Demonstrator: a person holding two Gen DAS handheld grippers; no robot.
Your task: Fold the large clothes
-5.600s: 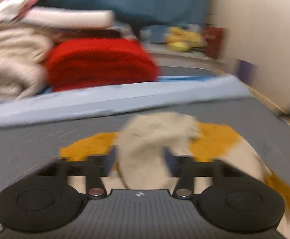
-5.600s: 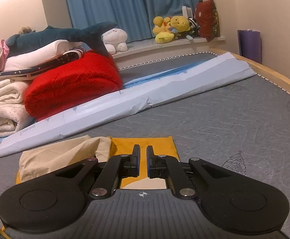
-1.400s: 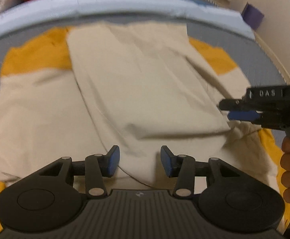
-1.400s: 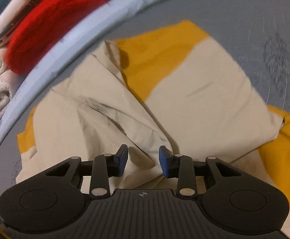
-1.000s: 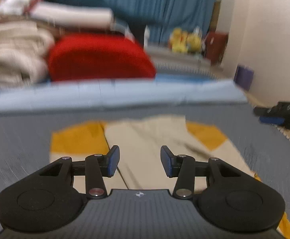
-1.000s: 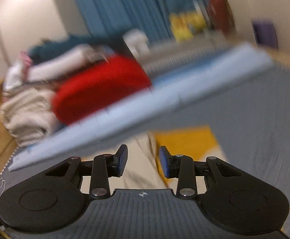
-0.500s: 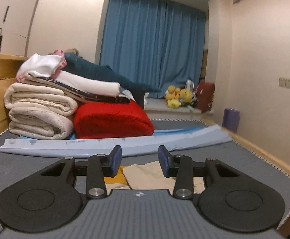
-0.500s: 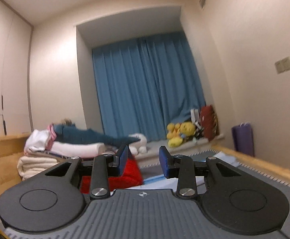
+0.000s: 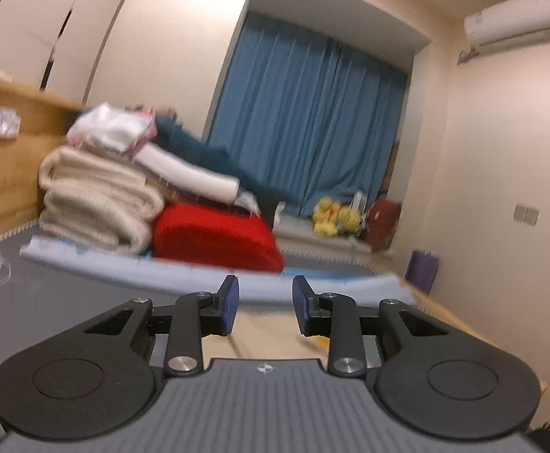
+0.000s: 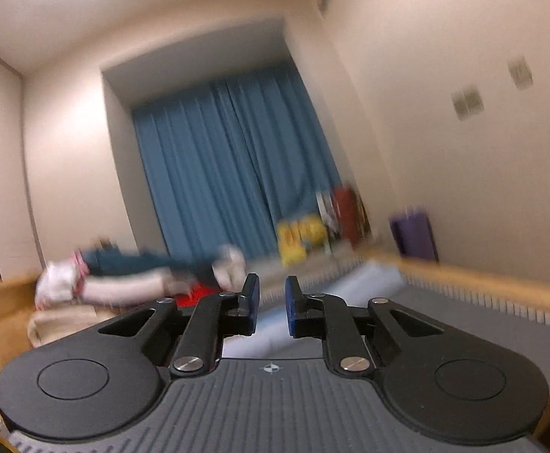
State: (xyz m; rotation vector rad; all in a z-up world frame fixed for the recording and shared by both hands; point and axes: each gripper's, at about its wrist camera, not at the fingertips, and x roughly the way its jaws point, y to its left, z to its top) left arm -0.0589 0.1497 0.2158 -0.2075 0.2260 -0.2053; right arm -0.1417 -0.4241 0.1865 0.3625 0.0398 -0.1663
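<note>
Left gripper [image 9: 263, 307]: your jaws stand apart with nothing between them; they have just been closing a little, on air.
Right gripper [image 10: 271, 307]: a narrow gap only, nothing pinched; these jaws have also just been closing.
What changed: a moment ago you were low over the spread beige garment; now both of your grippers are lifted and look level across the room at the blue curtain [image 9: 305, 120].
Garment [image 9: 263, 330]: only a pale strip of it shows under your left gripper, flat on the grey mattress [image 9: 67, 302]; your right view does not show it at all.
Far left: the red blanket [image 9: 214, 238] and the cream bedding stack [image 9: 97, 204] sit well apart from your work.
Meaning: you have let go, so this fold looks laid down; whether it lies neat I cannot tell from here.
Next: tip back down and check the edges before you grip again.
</note>
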